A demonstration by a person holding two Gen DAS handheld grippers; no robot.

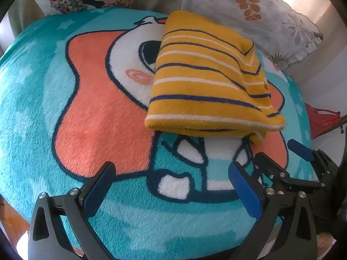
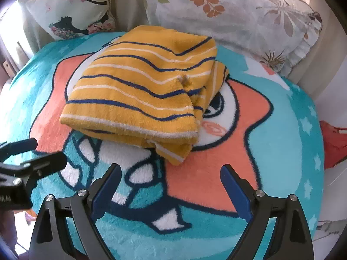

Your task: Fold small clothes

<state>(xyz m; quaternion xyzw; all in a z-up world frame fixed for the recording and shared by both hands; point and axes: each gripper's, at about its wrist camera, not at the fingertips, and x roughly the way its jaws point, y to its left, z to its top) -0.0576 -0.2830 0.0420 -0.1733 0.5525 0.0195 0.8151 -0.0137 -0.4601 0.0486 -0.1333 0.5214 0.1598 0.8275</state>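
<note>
Your left gripper and right gripper both hang with fingers spread wide and nothing between them — each just above the fleecy cartoon blanket. The yellow striped top lies folded in a thick bundle on the blanket ahead of you, near two pillows — a leaf-print one and a floral one.

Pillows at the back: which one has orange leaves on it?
The big white frilly pillow on the right has orange leaves; the smaller pale pillow on the left shows a black figure with flowers.
</note>
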